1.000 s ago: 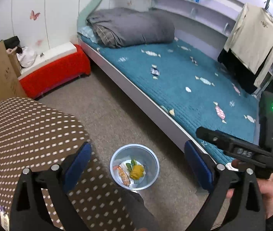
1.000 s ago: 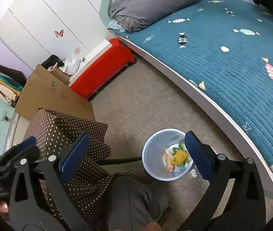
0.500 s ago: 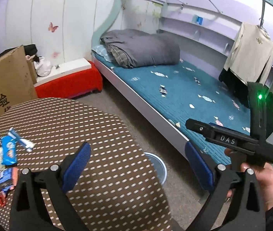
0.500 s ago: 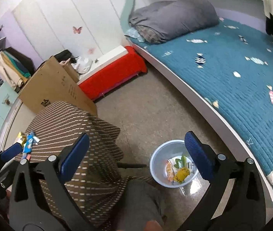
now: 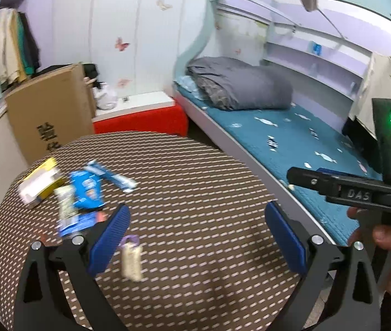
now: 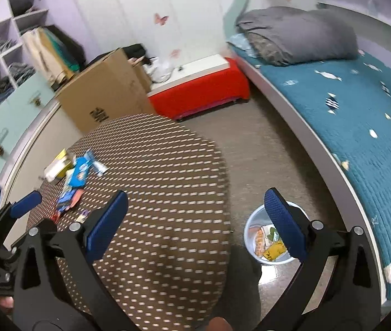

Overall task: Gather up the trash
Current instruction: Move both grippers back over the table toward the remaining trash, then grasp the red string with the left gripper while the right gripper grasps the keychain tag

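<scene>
Over the round table point(image 5: 195, 193), draped in a dotted brown cloth, the left gripper point(image 5: 195, 237) hangs with jaws spread wide and empty, apparently lining up on the litter. Wrappers point(image 5: 85, 190) lie clustered at the table's far left beside a yellow box point(image 5: 39, 183); one pale packet point(image 5: 132, 259), blurred, lies near the left finger. Right of the table, the bin point(image 6: 250, 226) stands on the floor holding scraps. Above it, the right gripper point(image 6: 195, 220) is likewise wide and empty.
</scene>
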{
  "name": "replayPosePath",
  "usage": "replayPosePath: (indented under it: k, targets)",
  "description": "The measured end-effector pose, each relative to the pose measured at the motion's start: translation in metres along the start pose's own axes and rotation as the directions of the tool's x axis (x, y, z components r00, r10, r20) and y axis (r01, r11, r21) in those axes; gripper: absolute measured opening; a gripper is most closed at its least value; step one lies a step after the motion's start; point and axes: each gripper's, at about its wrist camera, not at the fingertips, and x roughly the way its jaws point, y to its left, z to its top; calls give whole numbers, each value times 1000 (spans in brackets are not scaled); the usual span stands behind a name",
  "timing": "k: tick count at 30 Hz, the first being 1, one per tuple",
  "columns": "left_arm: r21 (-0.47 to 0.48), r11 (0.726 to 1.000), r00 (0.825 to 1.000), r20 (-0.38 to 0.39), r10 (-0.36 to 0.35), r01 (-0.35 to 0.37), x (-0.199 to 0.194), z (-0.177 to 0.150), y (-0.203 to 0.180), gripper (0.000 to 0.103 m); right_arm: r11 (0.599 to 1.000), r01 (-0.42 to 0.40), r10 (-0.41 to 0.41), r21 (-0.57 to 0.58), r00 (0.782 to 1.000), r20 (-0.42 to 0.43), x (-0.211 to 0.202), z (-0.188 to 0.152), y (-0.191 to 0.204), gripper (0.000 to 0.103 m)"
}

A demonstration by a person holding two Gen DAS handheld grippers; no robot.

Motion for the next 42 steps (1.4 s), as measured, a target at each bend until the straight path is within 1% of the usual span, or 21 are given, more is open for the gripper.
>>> replayPosePath:
  k: [4, 8, 12, 16, 21, 25, 26, 27, 28, 29, 30, 31, 33, 34, 35, 36, 37, 38, 40, 41, 42]
  targets:
    - [-65, 997, 999, 0, 47, -47, -12, -12, 33, 96, 998, -35, 34, -50, 999, -16, 6, -3, 32, 97]
    - [-105, 990, 996, -5, 94, -94, -23, -24, 60, 96, 993, -69, 66, -94, 997, -35, 14, -7, 59, 97]
    - [-141, 977, 987, -24, 157, -159, -28, -40, 91, 96, 985, -95, 88, -142, 995, -57, 25, -12, 83, 97]
    - [-182, 958, 975, -60, 212, -220, -26, -58, 125, 96, 979, -113, 100, -169, 992, -83, 33, -17, 96, 97]
    - [-187, 948, 964, -109, 242, -259, -12, -68, 153, 96, 975, -123, 103, -186, 988, -112, 44, -22, 107, 97]
    - [-167, 954, 964, -137, 228, -249, 4, -66, 160, 95, 971, -133, 107, -197, 985, -139, 54, -25, 115, 97]
    - [-160, 956, 964, -144, 222, -244, 7, -66, 160, 88, 970, -134, 105, -203, 983, -150, 58, -27, 118, 97]
    - [-152, 960, 964, -156, 214, -237, 11, -65, 160, 75, 969, -135, 104, -207, 982, -156, 60, -28, 120, 97]
    - [-148, 962, 963, -174, 204, -230, 16, -66, 160, 69, 967, -140, 105, -215, 980, -167, 64, -30, 124, 97]
    - [-150, 964, 961, -198, 190, -222, 22, -67, 162, 58, 964, -147, 108, -223, 978, -176, 68, -32, 129, 97]
    - [-150, 963, 959, -209, 189, -222, 25, -69, 163, 51, 961, -154, 112, -231, 977, -183, 71, -32, 133, 96]
    - [-133, 962, 957, -204, 207, -237, 24, -70, 161, 46, 958, -158, 114, -239, 976, -187, 73, -33, 135, 96]
    - [-135, 965, 960, -199, 196, -225, 21, -71, 162, 24, 952, -169, 120, -255, 973, -199, 80, -34, 143, 96]
    - [-151, 965, 963, -199, 184, -215, 19, -72, 163, 11, 948, -181, 127, -264, 970, -208, 86, -35, 148, 96]
    - [-171, 964, 966, -195, 171, -205, 16, -74, 165, 9, 944, -187, 128, -272, 967, -218, 91, -36, 153, 96]
    - [-179, 963, 968, -190, 166, -200, 14, -76, 167, 8, 941, -190, 127, -279, 965, -227, 96, -37, 157, 91]
    - [-186, 962, 969, -187, 163, -198, 12, -77, 167, 8, 936, -199, 128, -291, 961, -244, 103, -38, 164, 82]
    - [-201, 960, 970, -183, 157, -193, 10, -79, 168, 8, 931, -205, 128, -301, 958, -255, 108, -40, 168, 78]
    - [-227, 956, 973, -177, 147, -186, 4, -83, 170, 8, 920, -205, 111, -334, 954, -279, 119, -44, 178, 56]
    - [-236, 954, 974, -175, 146, -185, 3, -84, 172, 8, 914, -202, 98, -353, 952, -290, 124, -47, 183, 51]
    - [-247, 951, 974, -173, 145, -186, 2, -85, 173, 8, 903, -186, 80, -387, 959, -272, 124, -49, 189, 46]
